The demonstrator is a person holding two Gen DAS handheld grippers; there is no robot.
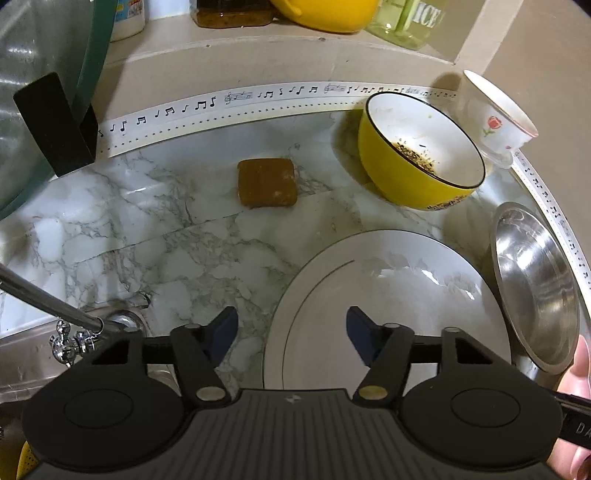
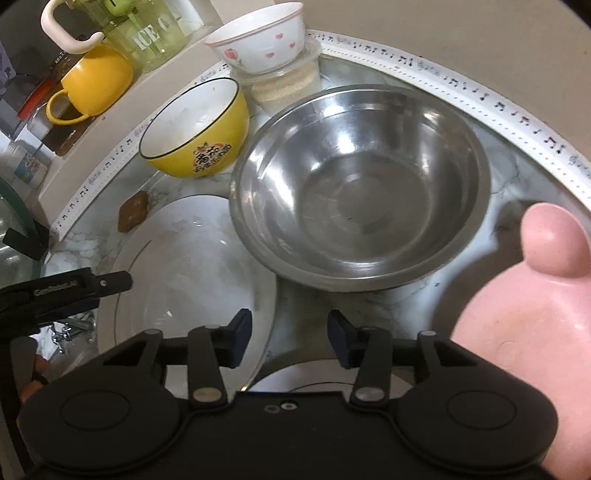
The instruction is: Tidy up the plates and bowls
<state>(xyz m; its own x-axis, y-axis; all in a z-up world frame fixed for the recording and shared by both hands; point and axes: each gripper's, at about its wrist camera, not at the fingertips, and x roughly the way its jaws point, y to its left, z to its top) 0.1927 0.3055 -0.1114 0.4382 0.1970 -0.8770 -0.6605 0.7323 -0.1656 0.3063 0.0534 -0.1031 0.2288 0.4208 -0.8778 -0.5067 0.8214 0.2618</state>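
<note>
A white plate (image 1: 388,295) lies on the marble counter (image 1: 155,221); it also shows in the right wrist view (image 2: 184,266). A steel bowl (image 2: 354,192) stands beside it, its rim over the plate's edge; it shows at the right in the left wrist view (image 1: 535,291). A yellow bowl (image 1: 417,155) with dark crumbs stands behind, also seen in the right wrist view (image 2: 195,129). A white flowered bowl (image 2: 258,40) sits on a plastic tub (image 2: 288,85). My left gripper (image 1: 291,328) is open over the plate's near left edge. My right gripper (image 2: 290,332) is open, just short of the steel bowl.
A brown sponge (image 1: 266,181) lies on the counter. A tap (image 1: 70,332) and sink are at the left, with a glass lid (image 1: 48,92) above. A yellow mug (image 2: 92,81) and a green jar (image 2: 151,33) stand on the back shelf. A pink object (image 2: 535,314) is at right.
</note>
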